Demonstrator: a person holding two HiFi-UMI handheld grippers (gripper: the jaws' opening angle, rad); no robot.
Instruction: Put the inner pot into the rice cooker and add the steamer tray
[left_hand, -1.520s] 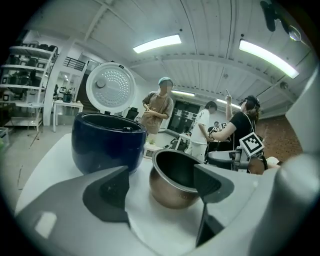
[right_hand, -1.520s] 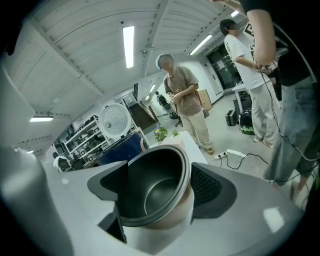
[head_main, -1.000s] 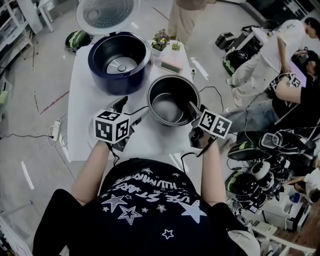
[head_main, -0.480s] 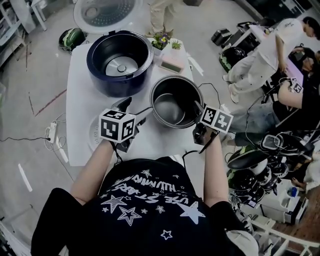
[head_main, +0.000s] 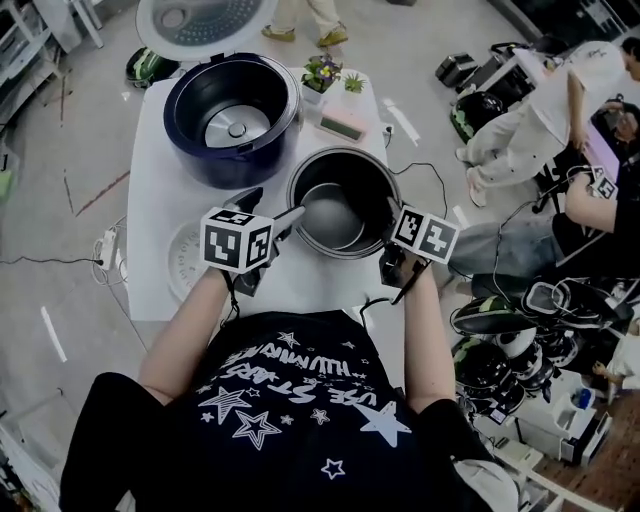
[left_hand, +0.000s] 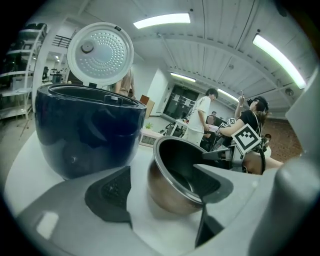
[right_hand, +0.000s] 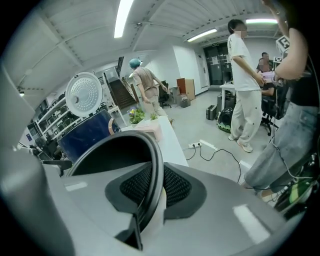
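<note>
Right gripper view: the right gripper (right_hand: 152, 189) has just been closing its jaws, and they now clamp the inner pot (right_hand: 112, 152) by its rim. The left gripper (left_hand: 161, 190) straddles the opposite wall with its jaws apart. The pot sits toward the tabletop's (head_main: 150, 200) right edge, just beside the open rice cooker (head_main: 232, 120).

Right tool (head_main: 387, 213) newly clamped on inner pot (head_main: 330, 215)

open lab or workshop hall, bare grey floor (head_main: 40, 290) with a power strip (head_main: 105, 247) and cables at nine o'clock, piled gear (head_main: 500, 360) at four o'clock, metal shelving (left_hand: 17, 75), ceiling strip lights (left_hand: 161, 20), people (right_hand: 245, 75) standing about at two o'clock
</note>
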